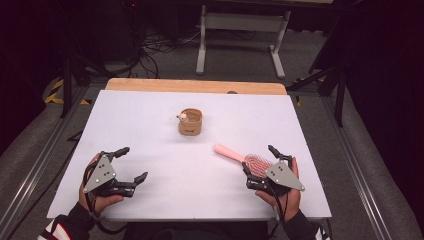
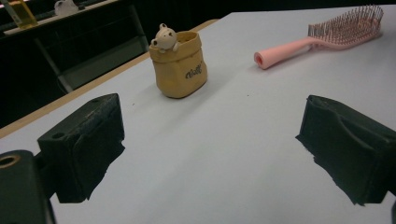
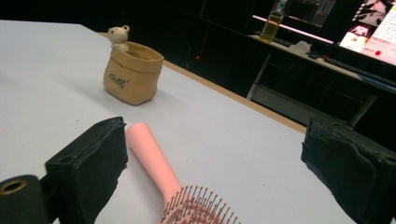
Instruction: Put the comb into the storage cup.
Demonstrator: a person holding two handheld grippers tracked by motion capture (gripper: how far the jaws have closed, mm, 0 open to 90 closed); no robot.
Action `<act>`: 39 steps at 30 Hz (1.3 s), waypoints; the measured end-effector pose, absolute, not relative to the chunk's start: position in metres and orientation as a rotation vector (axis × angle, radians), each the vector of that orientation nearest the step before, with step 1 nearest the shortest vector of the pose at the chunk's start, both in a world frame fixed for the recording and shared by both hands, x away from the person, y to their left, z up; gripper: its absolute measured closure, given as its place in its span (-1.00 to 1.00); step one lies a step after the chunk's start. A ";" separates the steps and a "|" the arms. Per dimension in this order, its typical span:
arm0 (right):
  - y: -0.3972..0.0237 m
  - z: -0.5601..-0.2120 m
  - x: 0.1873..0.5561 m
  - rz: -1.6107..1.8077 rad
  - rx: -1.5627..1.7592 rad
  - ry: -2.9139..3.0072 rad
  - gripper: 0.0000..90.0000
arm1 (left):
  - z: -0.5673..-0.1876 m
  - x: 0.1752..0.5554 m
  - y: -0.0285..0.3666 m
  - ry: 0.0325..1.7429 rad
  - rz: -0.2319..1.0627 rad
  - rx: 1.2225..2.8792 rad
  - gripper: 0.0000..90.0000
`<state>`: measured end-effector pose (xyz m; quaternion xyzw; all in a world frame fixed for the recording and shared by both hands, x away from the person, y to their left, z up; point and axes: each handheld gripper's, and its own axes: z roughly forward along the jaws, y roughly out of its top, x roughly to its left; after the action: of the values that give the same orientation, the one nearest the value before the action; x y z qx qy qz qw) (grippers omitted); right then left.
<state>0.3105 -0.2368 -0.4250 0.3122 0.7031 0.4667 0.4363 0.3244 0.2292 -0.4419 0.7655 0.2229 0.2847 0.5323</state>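
The right hand-held gripper [image 1: 263, 165] is being held over the bristle head of the pink hairbrush [image 1: 241, 157] in the high view, jaws spread wide and nothing gripped; the brush is lying flat on the white bench [image 1: 165, 170], handle pointing toward the tan pouch-shaped holder [image 1: 190, 122] well apart at mid-bench. The left hand-held gripper [image 1: 131, 165] is being rested at the near left, likewise wide open and empty.

In the left gripper view, both jaws are being kept well apart over bare bench; the holder [image 2: 180, 65] is standing upright with a small bear figure [image 2: 165, 38] at its rim, the hairbrush [image 2: 322, 38] lying beyond.

In the right gripper view, the handle [image 3: 150, 158] is being straddled by the open jaws, close beside the left one; contact cannot be told.

Judgement: no grasp is being made yet; gripping, lifting and, presumably, placing into the holder [image 3: 132, 74] are all left.
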 end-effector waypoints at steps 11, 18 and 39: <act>-0.234 -0.427 0.314 1.155 0.783 1.803 -0.67 | -0.446 0.328 0.232 0.542 0.657 1.843 -0.83; -0.236 -0.426 0.315 1.190 0.818 1.814 -0.58 | -0.446 0.327 0.232 0.535 0.660 1.850 -0.83; -0.235 -0.410 0.328 1.270 0.826 1.853 0.82 | -0.448 0.329 0.230 0.537 0.647 1.861 -0.82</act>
<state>0.3284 -0.2352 -0.4096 0.3212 0.7206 0.4938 0.3656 0.3287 0.2297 -0.4483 0.7770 0.2241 0.2700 0.5226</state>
